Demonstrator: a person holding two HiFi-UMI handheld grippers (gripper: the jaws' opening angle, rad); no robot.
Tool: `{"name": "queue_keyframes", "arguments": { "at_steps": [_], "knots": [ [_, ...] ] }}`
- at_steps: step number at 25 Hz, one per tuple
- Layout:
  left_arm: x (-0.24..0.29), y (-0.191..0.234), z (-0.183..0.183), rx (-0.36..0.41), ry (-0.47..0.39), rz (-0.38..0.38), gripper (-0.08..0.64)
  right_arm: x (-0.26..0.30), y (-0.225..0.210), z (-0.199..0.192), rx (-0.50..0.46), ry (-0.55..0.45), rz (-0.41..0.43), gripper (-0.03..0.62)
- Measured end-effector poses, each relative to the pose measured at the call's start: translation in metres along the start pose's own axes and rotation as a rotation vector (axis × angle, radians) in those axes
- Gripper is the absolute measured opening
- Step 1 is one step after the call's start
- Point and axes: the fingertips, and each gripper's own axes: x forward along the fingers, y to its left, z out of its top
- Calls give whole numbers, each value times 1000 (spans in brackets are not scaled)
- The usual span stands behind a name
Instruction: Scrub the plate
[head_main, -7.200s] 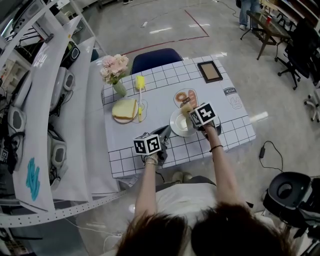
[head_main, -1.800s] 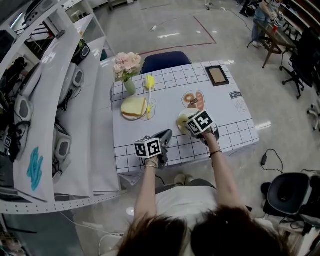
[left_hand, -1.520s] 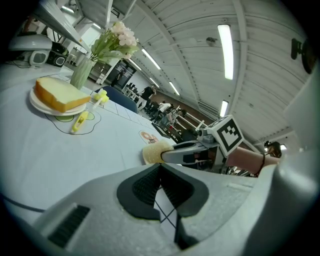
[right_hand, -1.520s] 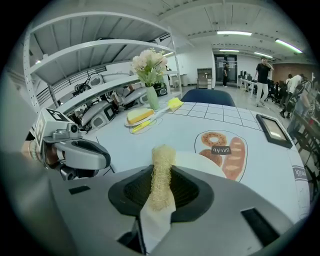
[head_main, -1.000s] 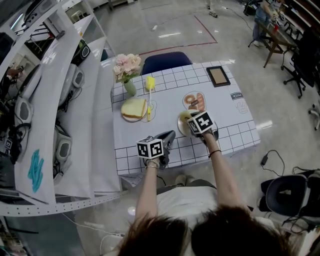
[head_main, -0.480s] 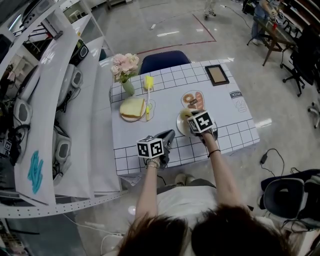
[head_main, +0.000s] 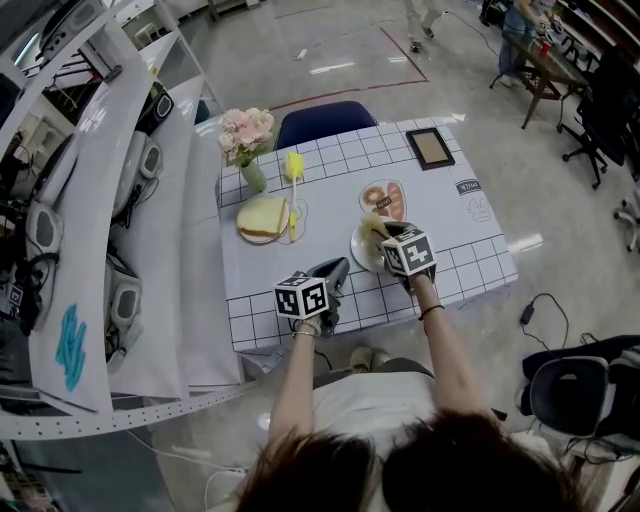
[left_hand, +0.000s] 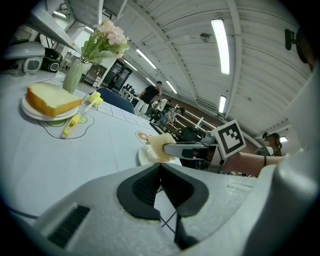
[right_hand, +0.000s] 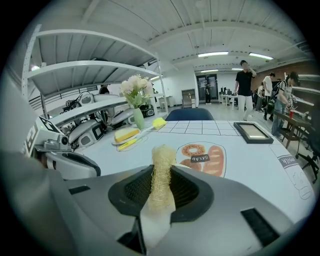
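On the table (head_main: 330, 215), the plate (head_main: 358, 250) lies near the near edge, right of middle. The bread (head_main: 258, 215) lies toward the left edge, with the brush (head_main: 293, 190) just right of it. The vase (head_main: 250, 175) is at the far-left corner and the frame (head_main: 428, 148) at the far-right corner.

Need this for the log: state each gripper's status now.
Left gripper: shut, holding nothing.
Right gripper: shut on the sponge.

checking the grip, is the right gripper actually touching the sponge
Touching. In the right gripper view the right gripper has its jaws shut on the sponge from both sides.
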Motion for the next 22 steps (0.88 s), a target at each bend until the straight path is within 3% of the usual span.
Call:
{"name": "queue_keyframes", "arguments": {
  "at_steps": [13,22],
  "knots": [
    [-8,-12,14,96,-82,2,11,-30,23,16,-17,-239,112,84],
    [-18,-21,25,129,-135,-1,11,-49,35,26,-14,-332,159,84]
  ]
}}
